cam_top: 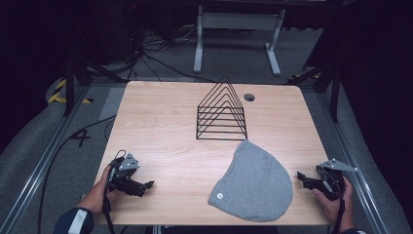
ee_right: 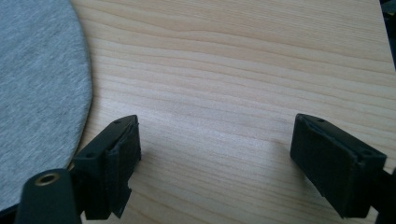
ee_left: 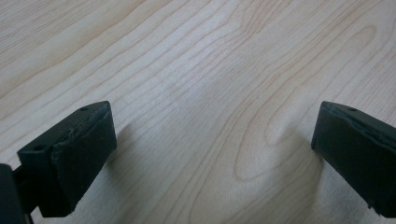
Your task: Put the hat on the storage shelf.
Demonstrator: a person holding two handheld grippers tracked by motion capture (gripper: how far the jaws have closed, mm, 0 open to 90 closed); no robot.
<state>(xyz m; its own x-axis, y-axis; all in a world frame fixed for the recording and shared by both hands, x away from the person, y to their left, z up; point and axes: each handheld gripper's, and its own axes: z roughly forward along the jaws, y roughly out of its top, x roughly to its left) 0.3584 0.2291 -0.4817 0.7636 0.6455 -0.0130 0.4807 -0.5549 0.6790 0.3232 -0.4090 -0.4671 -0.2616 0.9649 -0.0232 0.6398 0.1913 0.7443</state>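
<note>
- L gripper [ee_left: 212, 154]: jaws spread wide, nothing between, low over bare table [ee_left: 196, 70].
- R gripper [ee_right: 215, 158]: jaws wide, empty, just beside grey beanie [ee_right: 37, 93], not touching.

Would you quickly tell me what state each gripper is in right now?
Left gripper: open, holding nothing, over bare table.
Right gripper: open, holding nothing, beside the grey beanie.
</note>
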